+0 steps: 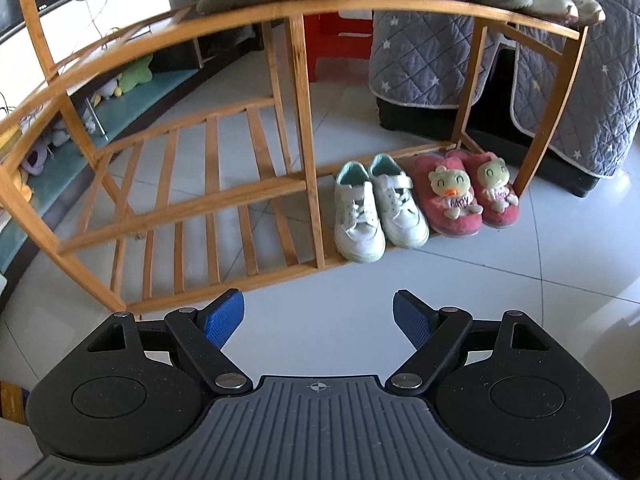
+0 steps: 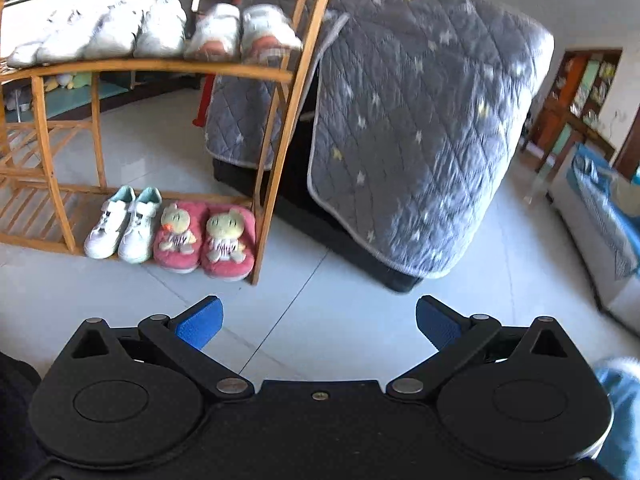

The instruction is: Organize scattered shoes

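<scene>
in the lower middle of both views the tiled floor (image 1: pixel 320 312) is bare, so there is free room in front of the wooden shoe rack (image 1: pixel 304 120). at the rack's bottom right, the white sneakers (image 1: pixel 376 208) and pink slippers (image 1: pixel 468 196) stand side by side and fill that bay, while the slatted bay at the left is free. on the right the quilted grey cover (image 2: pixel 420 140) hangs close to the rack's side post (image 2: pixel 280 152), leaving only a narrow gap.
</scene>
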`<state>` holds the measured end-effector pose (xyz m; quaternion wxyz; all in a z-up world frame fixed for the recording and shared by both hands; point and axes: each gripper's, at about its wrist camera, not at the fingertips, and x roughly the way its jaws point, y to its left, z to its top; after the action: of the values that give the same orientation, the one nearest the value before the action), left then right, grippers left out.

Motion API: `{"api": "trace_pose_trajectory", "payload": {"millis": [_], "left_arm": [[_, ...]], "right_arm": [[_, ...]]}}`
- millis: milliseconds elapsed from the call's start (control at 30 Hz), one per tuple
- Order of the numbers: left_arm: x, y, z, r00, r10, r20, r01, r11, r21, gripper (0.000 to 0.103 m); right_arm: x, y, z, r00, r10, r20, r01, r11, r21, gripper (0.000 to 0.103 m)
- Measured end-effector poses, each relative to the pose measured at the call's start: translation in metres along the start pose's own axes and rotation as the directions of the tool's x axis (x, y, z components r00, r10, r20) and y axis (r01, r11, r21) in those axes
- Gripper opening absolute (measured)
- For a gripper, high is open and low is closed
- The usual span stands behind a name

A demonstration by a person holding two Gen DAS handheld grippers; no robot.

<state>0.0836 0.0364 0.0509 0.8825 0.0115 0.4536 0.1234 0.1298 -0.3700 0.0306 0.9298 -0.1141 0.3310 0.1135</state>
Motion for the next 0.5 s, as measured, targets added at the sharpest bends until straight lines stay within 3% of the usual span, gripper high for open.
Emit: {"api": "trace_pose_trajectory", "payload": {"millis": [500], "left_arm": [[0.051, 0.0, -0.029, 1.0, 0.012, -0.021, -0.013, 0.999, -0.046, 0.082]], "right_arm": [[0.046, 0.015, -0.055, 0.995, -0.034, -0.095, 0.052, 0.98, 0.191, 0.103]]}}
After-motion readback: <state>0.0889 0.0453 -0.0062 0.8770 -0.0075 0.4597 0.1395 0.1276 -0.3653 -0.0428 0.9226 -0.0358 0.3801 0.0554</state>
